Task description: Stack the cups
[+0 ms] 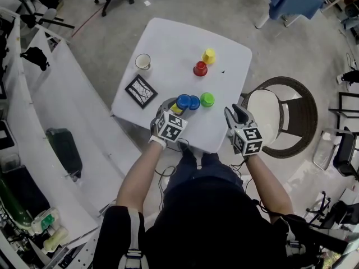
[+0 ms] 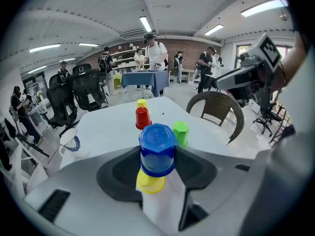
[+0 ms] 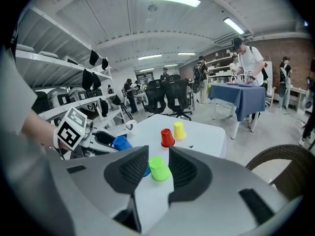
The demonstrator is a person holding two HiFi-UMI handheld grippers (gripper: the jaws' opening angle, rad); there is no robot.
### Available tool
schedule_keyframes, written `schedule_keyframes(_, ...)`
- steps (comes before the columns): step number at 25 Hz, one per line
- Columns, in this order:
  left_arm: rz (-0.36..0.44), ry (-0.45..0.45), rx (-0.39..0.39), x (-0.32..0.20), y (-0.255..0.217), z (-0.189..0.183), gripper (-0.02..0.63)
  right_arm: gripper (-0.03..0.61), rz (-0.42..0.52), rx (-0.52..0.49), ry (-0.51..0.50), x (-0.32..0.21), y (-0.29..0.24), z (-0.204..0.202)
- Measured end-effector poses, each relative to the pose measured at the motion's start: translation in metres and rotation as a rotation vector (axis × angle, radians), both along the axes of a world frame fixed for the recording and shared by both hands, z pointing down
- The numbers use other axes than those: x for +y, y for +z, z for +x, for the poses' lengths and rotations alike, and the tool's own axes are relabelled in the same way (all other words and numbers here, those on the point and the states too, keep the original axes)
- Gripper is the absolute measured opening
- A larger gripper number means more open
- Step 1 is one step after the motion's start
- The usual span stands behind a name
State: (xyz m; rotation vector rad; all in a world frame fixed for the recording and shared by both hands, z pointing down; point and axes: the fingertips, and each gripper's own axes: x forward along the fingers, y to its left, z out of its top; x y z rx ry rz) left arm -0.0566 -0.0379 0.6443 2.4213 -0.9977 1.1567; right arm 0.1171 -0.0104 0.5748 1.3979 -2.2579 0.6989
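Left gripper (image 1: 176,107): clamped on a blue cup (image 2: 157,146), upside down, both pads against its sides.
Under the blue cup: a yellow cup (image 2: 150,183), also upside down (only its rim end showing below the blue one).
Right gripper (image 1: 234,112): jaws apart, holding nothing, at the near edge of the white table (image 1: 168,43).
Green cup (image 3: 158,169): upside down on the table, seen through the gap of the right jaws yet apart from them.
2nd blue cup (image 1: 194,102): just beside the held one, between it and the green cup.
Red cup (image 1: 200,69) and 2nd yellow cup (image 1: 208,55): close together, farther up the table.
Other items: 1 clear glass (image 1: 143,61) and 1 black framed card (image 1: 141,91), on the table's left part.
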Motion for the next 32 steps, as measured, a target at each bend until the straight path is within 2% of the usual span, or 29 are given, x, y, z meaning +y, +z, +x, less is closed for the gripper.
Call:
schedule_keyframes(6,-0.012,0.011,-0.001,0.004,0.002,-0.002,0.228,0.124,-0.001,-0.003,0.003,0.000,0.000,-0.003)
schedule_keyframes(13,-0.032,-0.050,0.036,0.019,-0.004,-0.032,0.233,0.124,0.006,0.004,0.020,-0.003,-0.003,-0.004)
schedule_keyframes(18,-0.036,-0.175,0.121,0.017,-0.022,-0.066,0.232,0.123,0.029,0.026,0.033,-0.011,-0.007,-0.009)
schedule_keyframes(23,-0.022,-0.305,0.208,0.009,-0.035,-0.095,0.232,0.124,0.023,0.075,-0.023,-0.030,-0.002,-0.020)
schedule_keyframes(28,-0.036,-0.366,0.212,0.014,-0.028,-0.108,0.232,0.124,0.016,0.101,-0.073,-0.062,0.007,-0.025)
schedule_keyframes(32,-0.048,-0.416,0.200,0.016,-0.020,-0.115,0.232,0.124,-0.024,0.138,-0.113,-0.084,0.032,-0.026)
